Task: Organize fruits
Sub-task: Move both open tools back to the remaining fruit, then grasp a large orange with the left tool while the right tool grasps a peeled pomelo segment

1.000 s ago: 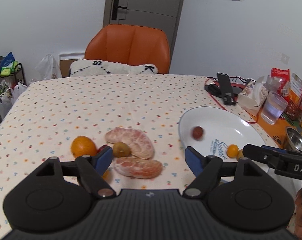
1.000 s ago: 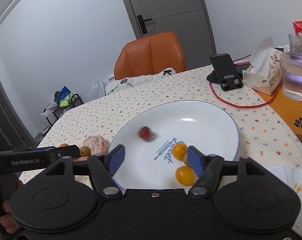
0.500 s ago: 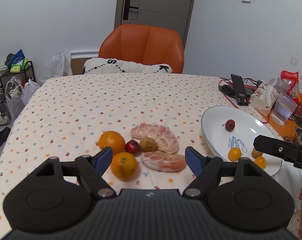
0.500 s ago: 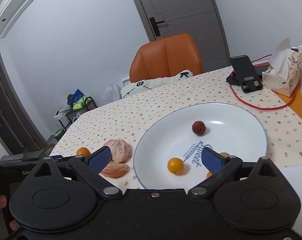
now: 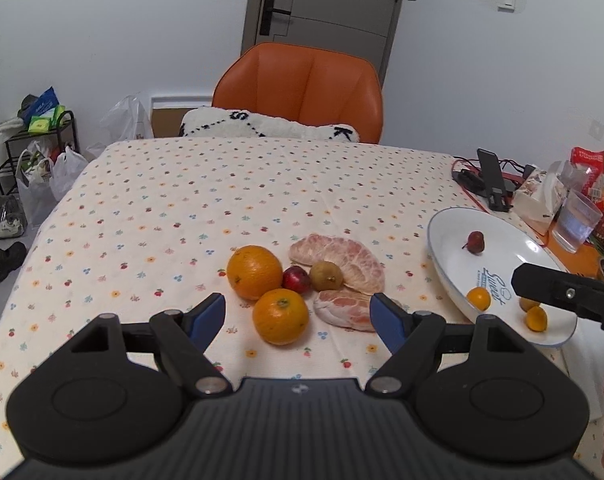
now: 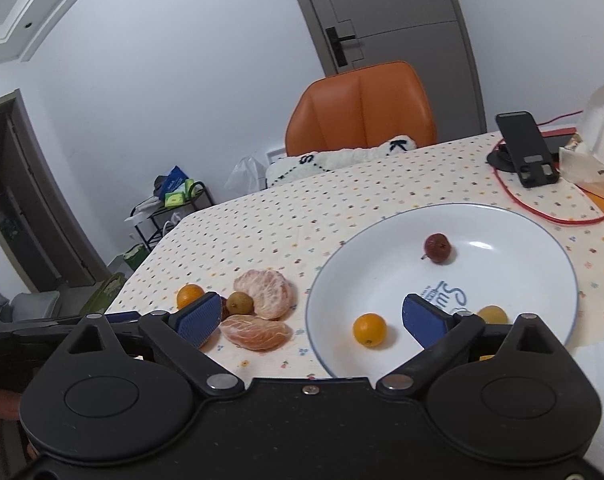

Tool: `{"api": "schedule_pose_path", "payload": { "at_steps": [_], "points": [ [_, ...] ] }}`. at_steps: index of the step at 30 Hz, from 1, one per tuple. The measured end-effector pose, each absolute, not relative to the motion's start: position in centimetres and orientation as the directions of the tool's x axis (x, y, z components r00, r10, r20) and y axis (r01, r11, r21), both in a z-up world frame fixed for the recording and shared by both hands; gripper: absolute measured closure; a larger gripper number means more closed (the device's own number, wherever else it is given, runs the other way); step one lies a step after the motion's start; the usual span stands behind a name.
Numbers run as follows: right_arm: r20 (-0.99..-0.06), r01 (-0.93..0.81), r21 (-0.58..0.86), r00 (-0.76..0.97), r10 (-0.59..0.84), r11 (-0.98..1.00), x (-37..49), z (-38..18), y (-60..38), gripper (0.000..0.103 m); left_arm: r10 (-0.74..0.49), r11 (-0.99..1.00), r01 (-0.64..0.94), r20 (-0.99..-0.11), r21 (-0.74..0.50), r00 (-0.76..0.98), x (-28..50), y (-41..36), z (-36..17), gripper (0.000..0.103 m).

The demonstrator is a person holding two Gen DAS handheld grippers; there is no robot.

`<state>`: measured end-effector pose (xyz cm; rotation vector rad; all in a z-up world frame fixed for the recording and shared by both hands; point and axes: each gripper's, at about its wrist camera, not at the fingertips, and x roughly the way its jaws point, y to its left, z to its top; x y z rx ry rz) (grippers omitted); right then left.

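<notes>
On the dotted tablecloth lie two oranges, a small red fruit, a brown-green fruit and two peeled pomelo pieces. My left gripper hangs open just short of the near orange, holding nothing. The white plate carries a dark red fruit, a small orange kumquat and a yellow one. Open and empty, my right gripper hovers over the plate's near left rim; the pomelo pieces lie to its left.
An orange chair with a white cushion stands at the table's far side. At the right edge sit a phone stand with a red cable, a tissue pack and a glass of water. Bags and a rack fill the floor at left.
Both grippers have pulled back and up from the table, so more fruit shows. The dark red fruit, rolling on the plate one second ago, now rests still.
</notes>
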<state>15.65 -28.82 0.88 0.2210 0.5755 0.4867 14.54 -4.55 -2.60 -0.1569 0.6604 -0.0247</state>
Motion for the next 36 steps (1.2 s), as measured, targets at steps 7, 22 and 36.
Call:
{"api": "schedule_pose_path", "payload": {
  "at_steps": [7, 22, 36],
  "points": [
    [-0.482, -0.409, 0.32, 0.706, 0.519, 0.854, 15.7, 0.8, -27.6, 0.021, -0.082, 0.985, -0.03, -0.618, -0.168, 0.782, 15.0, -4.1, -3.8, 0.036],
    [-0.512, -0.475, 0.288, 0.657, 0.553, 0.831, 16.3, 0.8, -24.4, 0.035, -0.1, 0.979, -0.038, -0.632, -0.2, 0.769, 16.3, -3.5, -5.8, 0.066],
    [-0.549, -0.523, 0.282, 0.6, 0.582, 0.804, 17.8, -0.6, -20.8, 0.036, -0.11, 0.972, -0.046, -0.624, -0.229, 0.774, 15.1, -1.3, -5.2, 0.067]
  ]
}}
